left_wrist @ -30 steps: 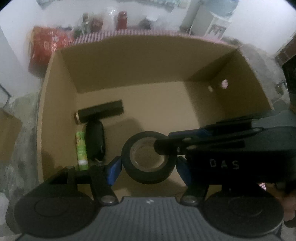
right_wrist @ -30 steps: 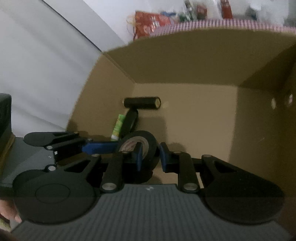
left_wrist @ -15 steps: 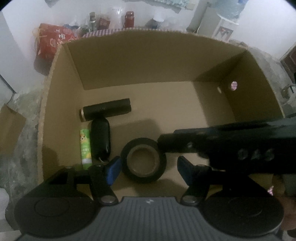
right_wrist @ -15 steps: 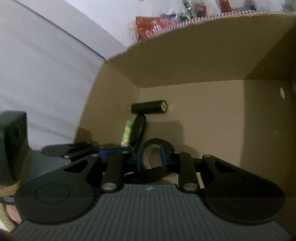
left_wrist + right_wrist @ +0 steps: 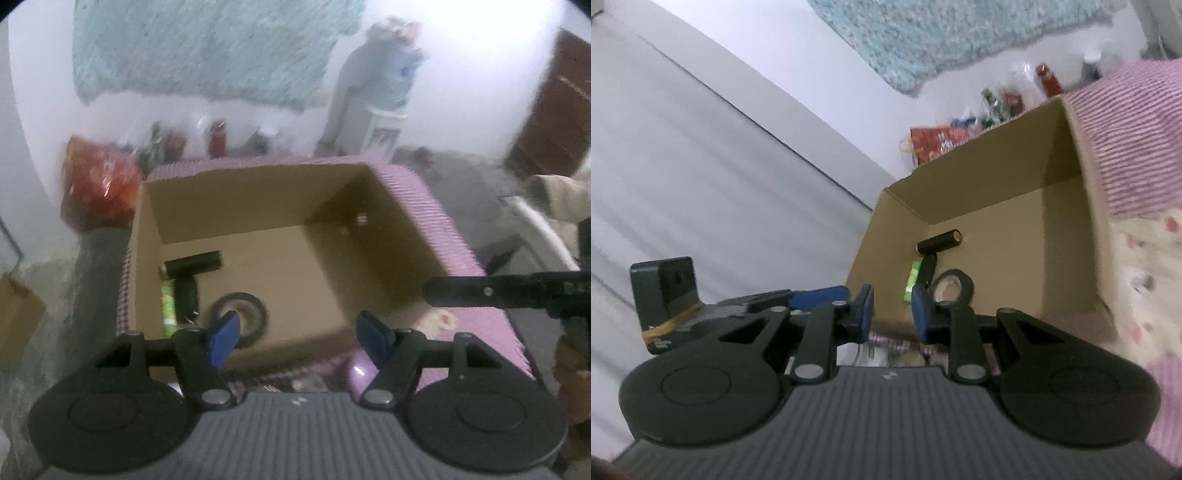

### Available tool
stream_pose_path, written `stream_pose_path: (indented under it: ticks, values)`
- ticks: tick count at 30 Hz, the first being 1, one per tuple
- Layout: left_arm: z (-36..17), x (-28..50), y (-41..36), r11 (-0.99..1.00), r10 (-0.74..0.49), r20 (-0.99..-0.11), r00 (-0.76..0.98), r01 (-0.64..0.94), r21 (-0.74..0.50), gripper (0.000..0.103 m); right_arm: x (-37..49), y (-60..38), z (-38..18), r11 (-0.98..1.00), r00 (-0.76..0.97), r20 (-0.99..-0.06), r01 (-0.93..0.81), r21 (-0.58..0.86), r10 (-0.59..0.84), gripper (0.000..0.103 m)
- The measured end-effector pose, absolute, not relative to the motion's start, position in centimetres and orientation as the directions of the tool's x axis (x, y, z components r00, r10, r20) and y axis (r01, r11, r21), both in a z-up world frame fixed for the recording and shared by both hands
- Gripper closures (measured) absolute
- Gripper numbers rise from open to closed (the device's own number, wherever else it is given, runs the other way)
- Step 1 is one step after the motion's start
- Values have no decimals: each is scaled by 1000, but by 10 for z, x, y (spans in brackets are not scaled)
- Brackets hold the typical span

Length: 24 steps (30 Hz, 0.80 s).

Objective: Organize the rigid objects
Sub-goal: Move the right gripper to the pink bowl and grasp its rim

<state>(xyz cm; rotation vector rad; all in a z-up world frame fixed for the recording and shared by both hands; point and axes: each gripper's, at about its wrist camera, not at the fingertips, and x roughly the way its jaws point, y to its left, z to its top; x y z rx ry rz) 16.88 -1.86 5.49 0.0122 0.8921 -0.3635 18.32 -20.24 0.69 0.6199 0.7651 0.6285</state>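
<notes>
- The left claw stood wide open and empty above the near edge of the cardboard box; its jaws had just been opening, with nothing between them.
- The right claw was parted only narrowly, gripping nothing, its jaws having just opened a little.
- The black tape roll lay on the box floor just beyond the left claw's left finger.
- Further ahead lay a black cylinder, a dark oblong object and a green tube.

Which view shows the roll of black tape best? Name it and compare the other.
The right wrist view: the tape roll lies almost wholly visible on the cardboard box floor, only its near edge behind the right gripper. In the left wrist view the roll is blurred and partly behind a blue finger.
</notes>
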Motion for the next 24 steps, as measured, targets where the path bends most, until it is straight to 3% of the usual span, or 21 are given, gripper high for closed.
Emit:
stream_pose_path:
  ticks: [5,10,15,22,24]
  values:
    - [38,110,-37,918,-351,-716,604,370,-139,30,122,-225,-4,676,610,-420,-273,685,672,77]
    - [-11,83,-61,910,-376,-726,576,379,-171,31,88,-228,-40,716,644,-459,-205,667,612,75]
    - [-50,80,-90,918,-330,-733,595,383,-102,31,91,-215,-73,790,644,-551,-142,596,531,73]
    - [-82,91,-117,924,-278,-724,631,383,-21,33,104,-208,-92,836,650,-596,-113,537,471,65]
    - [-87,96,-118,930,-260,-726,637,367,-10,38,111,-206,-93,847,653,-603,-115,519,459,65]
